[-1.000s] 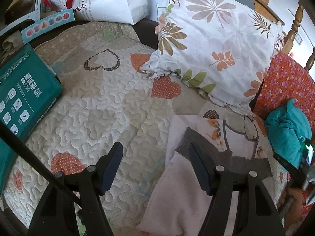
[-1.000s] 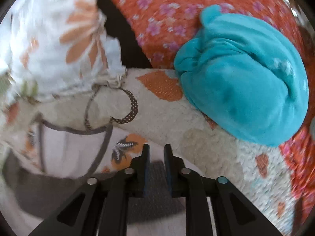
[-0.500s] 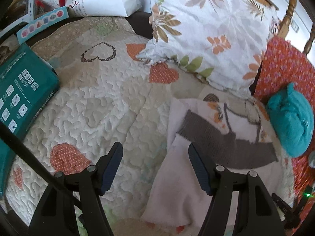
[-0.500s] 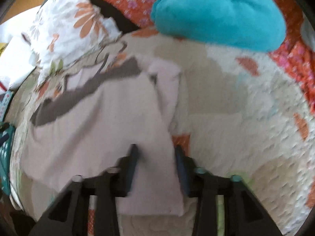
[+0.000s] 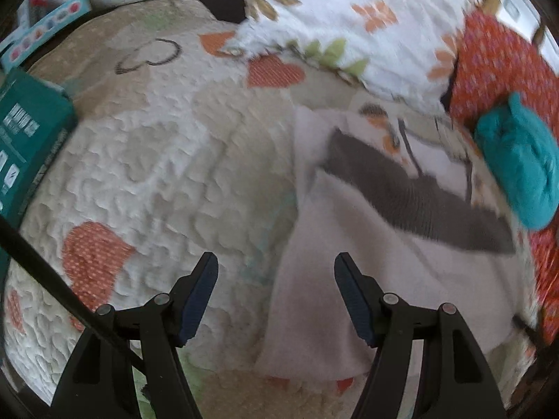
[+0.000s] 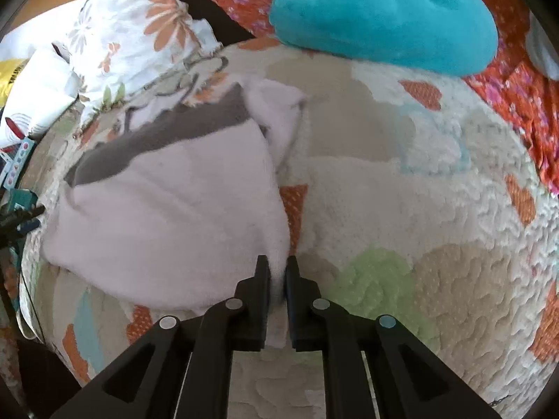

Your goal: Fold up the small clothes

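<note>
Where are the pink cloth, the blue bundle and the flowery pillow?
pink cloth (image 6: 167, 216), right wrist view, middle of its plain pink part.
blue bundle (image 6: 377, 14), right wrist view, its rounded middle.
flowery pillow (image 5: 367, 17), left wrist view, its white printed face.

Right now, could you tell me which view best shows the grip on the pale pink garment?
The right wrist view: the right tool pinches the pale pink garment at its near corner. The left wrist view shows the garment and its grey band, but no grip: the left tool is open above the garment's edge.
</note>
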### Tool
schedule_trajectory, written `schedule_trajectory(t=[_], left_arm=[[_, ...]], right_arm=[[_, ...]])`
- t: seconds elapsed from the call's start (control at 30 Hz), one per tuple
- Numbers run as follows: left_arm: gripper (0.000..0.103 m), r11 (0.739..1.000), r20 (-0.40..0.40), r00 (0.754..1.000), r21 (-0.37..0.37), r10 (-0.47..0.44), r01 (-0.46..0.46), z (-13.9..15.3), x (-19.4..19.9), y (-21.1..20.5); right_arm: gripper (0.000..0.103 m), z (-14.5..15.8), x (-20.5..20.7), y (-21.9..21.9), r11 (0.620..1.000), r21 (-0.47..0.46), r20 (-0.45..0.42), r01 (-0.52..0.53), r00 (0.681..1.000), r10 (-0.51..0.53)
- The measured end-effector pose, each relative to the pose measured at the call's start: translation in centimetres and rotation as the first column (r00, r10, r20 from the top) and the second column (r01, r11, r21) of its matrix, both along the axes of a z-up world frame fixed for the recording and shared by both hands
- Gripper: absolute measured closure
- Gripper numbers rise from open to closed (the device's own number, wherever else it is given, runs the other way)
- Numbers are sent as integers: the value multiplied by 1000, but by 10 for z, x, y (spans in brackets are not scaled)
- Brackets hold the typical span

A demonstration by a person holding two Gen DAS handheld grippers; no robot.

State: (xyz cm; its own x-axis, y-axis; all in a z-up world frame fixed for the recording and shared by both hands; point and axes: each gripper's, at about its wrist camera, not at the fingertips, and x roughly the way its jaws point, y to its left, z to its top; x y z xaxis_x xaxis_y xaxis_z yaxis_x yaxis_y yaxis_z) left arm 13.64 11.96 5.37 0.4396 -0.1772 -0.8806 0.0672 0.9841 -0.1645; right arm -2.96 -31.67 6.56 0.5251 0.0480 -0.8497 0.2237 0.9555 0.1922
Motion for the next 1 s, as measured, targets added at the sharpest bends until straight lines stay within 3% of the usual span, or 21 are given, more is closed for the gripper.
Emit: schedule_trajectory(t=[0.1,0.2,0.23,0.37,0.5,0.53,0.67,0.73,1.0], left_arm=[[35,994,-28,997,79,-78,80,-11,-4,-18],[39,968,-44,993,221,-112,119,-21,-6,-31],[44,956,-30,994,272,-106,110,-22,-6,-33],[44,917,29,996,392,-89,71,-17,-7,-33],[58,853,81,996,522,-45,-4,-13,-6,-23],[58,855,78,996,518,-30,-15,-14,-3,-17],[58,925,64,997,374,49,-70,-5,1,15],[58,944,78,995,317,64,-86,3,-3,22],[47,988,41,997,137,73,-78,4,-24,22]], right_arm=[[88,5,2,-7,999,9,26,45,999,-45],[88,10,5,-12,997,9,50,82,995,-82],[88,11,6,-12,996,7,57,89,994,-89],[77,17,12,-6,994,14,84,104,991,-105],[75,23,17,3,995,12,110,102,989,-103],[75,24,18,6,995,8,116,101,988,-101],[71,27,16,15,996,-8,137,89,987,-87],[68,29,13,21,996,-17,147,83,986,-79],[66,33,7,60,999,-47,171,2,985,6]])
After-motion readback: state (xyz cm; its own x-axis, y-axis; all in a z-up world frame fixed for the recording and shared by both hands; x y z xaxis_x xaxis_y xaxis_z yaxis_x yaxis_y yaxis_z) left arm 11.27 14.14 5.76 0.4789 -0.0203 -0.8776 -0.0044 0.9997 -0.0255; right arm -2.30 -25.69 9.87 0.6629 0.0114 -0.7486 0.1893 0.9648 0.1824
